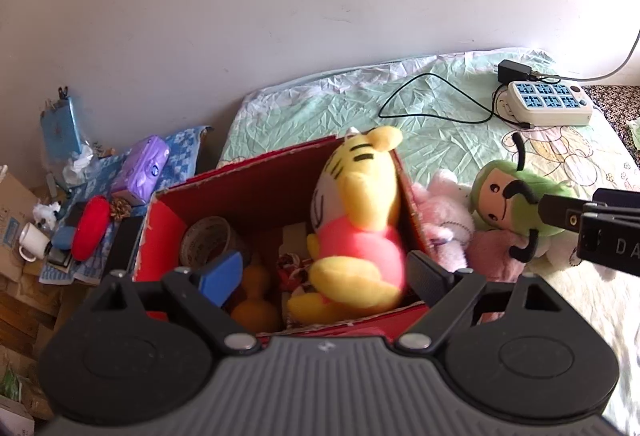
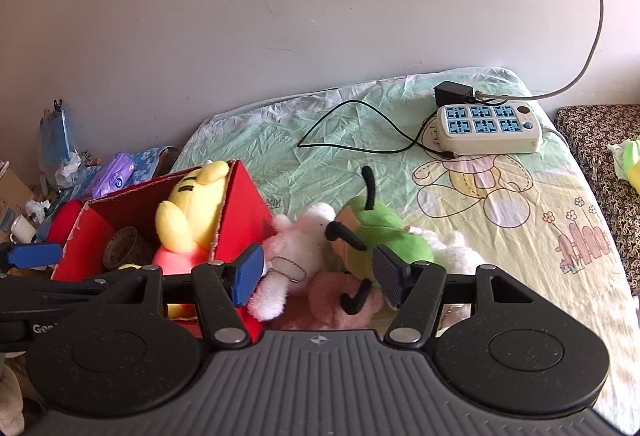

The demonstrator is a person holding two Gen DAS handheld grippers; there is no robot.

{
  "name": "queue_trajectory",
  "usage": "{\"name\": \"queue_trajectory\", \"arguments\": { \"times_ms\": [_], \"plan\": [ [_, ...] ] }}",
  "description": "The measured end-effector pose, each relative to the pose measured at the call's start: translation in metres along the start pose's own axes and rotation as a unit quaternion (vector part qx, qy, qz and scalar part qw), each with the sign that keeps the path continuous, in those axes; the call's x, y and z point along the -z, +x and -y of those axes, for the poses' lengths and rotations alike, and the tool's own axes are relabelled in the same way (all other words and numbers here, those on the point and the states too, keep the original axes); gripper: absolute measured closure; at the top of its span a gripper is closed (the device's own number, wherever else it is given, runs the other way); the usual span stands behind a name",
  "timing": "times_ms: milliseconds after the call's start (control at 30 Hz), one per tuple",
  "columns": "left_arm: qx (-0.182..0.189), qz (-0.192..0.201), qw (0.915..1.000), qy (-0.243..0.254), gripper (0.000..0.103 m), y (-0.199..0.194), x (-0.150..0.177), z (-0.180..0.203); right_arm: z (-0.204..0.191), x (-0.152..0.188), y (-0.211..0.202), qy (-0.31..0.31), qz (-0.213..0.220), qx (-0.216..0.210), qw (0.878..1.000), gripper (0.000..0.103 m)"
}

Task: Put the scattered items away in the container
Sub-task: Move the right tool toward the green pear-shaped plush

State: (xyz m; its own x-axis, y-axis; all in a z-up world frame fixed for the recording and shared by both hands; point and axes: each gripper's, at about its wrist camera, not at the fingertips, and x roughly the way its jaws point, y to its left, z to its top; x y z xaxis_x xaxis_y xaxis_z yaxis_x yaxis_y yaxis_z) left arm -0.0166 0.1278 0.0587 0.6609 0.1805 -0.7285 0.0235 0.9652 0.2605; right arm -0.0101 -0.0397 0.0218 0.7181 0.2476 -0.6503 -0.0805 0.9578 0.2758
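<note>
My left gripper [image 1: 326,278] hangs over the red cardboard box [image 1: 256,188], fingers spread wide with nothing pinched between them; the yellow tiger plush [image 1: 360,220] in its pink shirt sits inside the box, leaning against the right-hand wall with its head above the rim. Down in the box beside it I can see a roll of tape [image 1: 210,240] and an orange gourd-shaped toy [image 1: 256,296]. My right gripper [image 2: 318,274] is also spread open and empty, poised above the pile of soft toys lying on the bed [image 2: 500,196] just outside the box's right wall: a white-and-pink plush [image 2: 296,256] touching the box, a green plush with black antennae [image 2: 384,236] on top beside it, and a pink plush [image 2: 332,300] underneath. Farther back on the bed sheet lies a white power strip [image 2: 488,128] with a black adapter and cable. Left of the box, a cluttered low surface holds a purple tissue pack [image 1: 144,164] and a white mug [image 1: 34,240].
</note>
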Motion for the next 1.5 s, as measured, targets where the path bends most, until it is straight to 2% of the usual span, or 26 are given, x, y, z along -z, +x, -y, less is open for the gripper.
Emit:
{"name": "queue_trajectory", "arguments": {
  "times_ms": [133, 267, 467, 600, 733, 800, 900, 1000, 1133, 1300, 1367, 1500],
  "plan": [
    [0.011, 0.017, 0.9997, 0.014, 0.015, -0.01, 0.0, 0.024, 0.022, -0.002, -0.001, -0.001, -0.001, -0.002, 1.0, 0.04],
    [0.036, 0.031, 0.9975, 0.052, 0.015, -0.014, 0.01, 0.06, 0.053, 0.0, 0.0, 0.007, -0.009, 0.002, 1.0, 0.04],
    [0.11, 0.003, 0.99, 0.088, 0.015, -0.003, 0.036, 0.101, 0.096, 0.01, 0.008, 0.019, -0.038, 0.003, 0.999, 0.047],
    [0.146, -0.025, 0.9858, 0.079, 0.015, 0.014, 0.041, 0.118, 0.115, 0.017, 0.014, 0.027, -0.056, -0.005, 0.998, 0.051],
    [0.172, -0.025, 0.9819, 0.074, 0.015, 0.024, 0.04, 0.13, 0.129, 0.018, 0.018, 0.042, -0.064, -0.021, 0.997, 0.052],
    [0.181, -0.027, 0.9806, 0.071, 0.015, 0.028, 0.036, 0.134, 0.136, 0.015, 0.021, 0.048, -0.065, -0.03, 0.996, 0.053],
    [0.169, -0.038, 0.9823, 0.071, 0.015, 0.039, 0.027, 0.142, 0.148, 0.009, 0.024, 0.059, -0.067, -0.033, 0.996, 0.056],
    [0.172, -0.029, 0.9818, 0.076, 0.015, 0.046, 0.019, 0.146, 0.159, 0.002, 0.028, 0.07, -0.067, -0.042, 0.994, 0.057],
    [0.175, -0.023, 0.9806, 0.084, 0.015, 0.055, 0.016, 0.152, 0.158, -0.012, 0.029, 0.06, -0.067, -0.085, 0.992, 0.057],
    [0.188, -0.003, 0.9775, 0.095, 0.015, 0.056, 0.014, 0.151, 0.134, -0.027, 0.035, 0.016, -0.081, -0.153, 0.985, 0.054],
    [0.194, 0.006, 0.9762, 0.098, 0.015, 0.056, 0.015, 0.15, 0.12, -0.029, 0.04, -0.011, -0.086, -0.156, 0.984, 0.05],
    [0.2, 0.003, 0.9755, 0.092, 0.015, 0.067, 0.014, 0.146, 0.106, -0.029, 0.055, -0.034, -0.101, -0.156, 0.982, 0.049]
  ]
}}
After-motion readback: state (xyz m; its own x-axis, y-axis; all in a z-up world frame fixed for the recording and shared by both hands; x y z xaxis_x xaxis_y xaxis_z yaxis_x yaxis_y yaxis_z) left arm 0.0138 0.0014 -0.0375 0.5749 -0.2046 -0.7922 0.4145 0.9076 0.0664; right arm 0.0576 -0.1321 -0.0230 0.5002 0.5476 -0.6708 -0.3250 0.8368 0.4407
